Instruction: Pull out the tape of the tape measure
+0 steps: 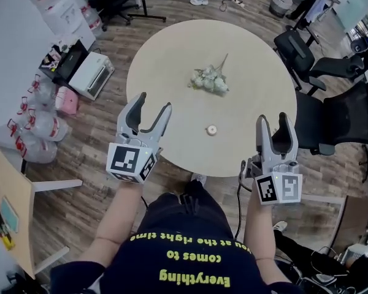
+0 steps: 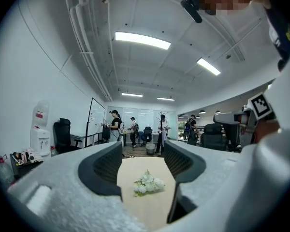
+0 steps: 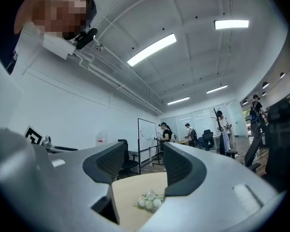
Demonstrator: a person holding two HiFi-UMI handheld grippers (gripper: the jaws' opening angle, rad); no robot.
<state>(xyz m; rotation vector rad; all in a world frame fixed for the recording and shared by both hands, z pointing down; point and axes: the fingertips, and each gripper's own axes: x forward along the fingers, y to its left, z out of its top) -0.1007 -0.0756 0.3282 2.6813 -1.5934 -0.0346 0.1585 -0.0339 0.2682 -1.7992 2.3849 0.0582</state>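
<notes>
A small round cream tape measure (image 1: 212, 129) lies on the round beige table (image 1: 172, 60), near its front edge. My left gripper (image 1: 154, 101) hangs open over the table's front left, well left of the tape measure. My right gripper (image 1: 273, 118) stands open at the table's front right edge, to the right of it. Neither holds anything. In the left gripper view the left gripper (image 2: 142, 151) frames only a bunch of white flowers (image 2: 146, 183). The right gripper (image 3: 144, 159) in the right gripper view also looks toward the flowers (image 3: 149, 200). The tape measure is hidden in both gripper views.
The white flowers (image 1: 211, 79) lie mid-table, beyond the tape measure. Black office chairs (image 1: 331, 118) stand to the right of the table. A white printer (image 1: 92, 74) and plastic bags (image 1: 43, 127) sit on the floor at the left. People stand far off (image 2: 115, 124).
</notes>
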